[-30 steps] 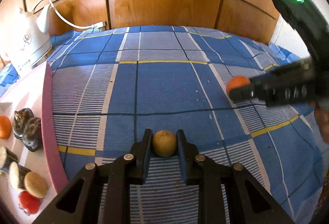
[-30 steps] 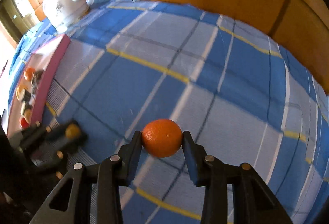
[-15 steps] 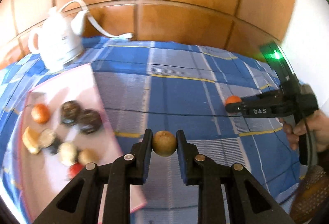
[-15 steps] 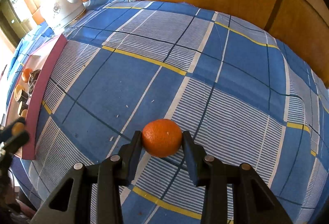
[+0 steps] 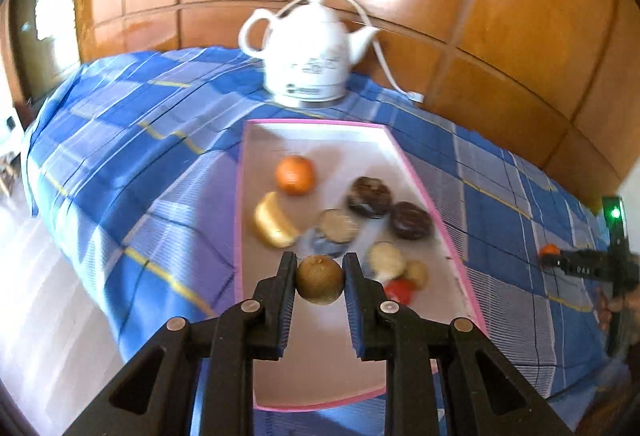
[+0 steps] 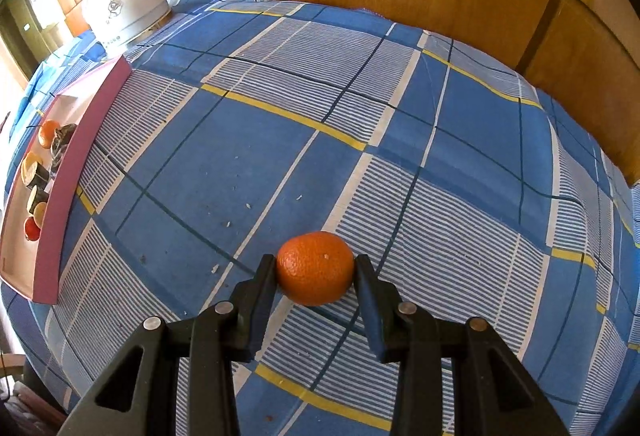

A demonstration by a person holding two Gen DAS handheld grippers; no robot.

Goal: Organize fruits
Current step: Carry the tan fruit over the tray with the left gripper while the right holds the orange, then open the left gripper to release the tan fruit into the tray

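My left gripper (image 5: 319,278) is shut on a small brown round fruit (image 5: 320,280) and holds it above the near half of a white tray with a pink rim (image 5: 416,175). In the tray lie an orange (image 5: 295,174), a yellow piece (image 5: 274,222), two dark round fruits (image 5: 370,195) and several cut pieces, with a red fruit (image 5: 398,290) nearest. My right gripper (image 6: 315,270) is shut on a tangerine (image 6: 315,268) low over the blue checked cloth (image 6: 360,107). From the left wrist view that gripper (image 5: 554,254) shows far right, with a hand behind it.
A white kettle (image 5: 306,49) with a white cable stands behind the tray against the wooden wall panels (image 5: 480,15). The same tray (image 6: 68,163) lies at the cloth's left edge in the right wrist view. The table edge drops off to the left of the tray.
My left gripper swung left and a little upward with the brown fruit, from over the bare cloth to above the tray. The right gripper with the tangerine stayed where it was.
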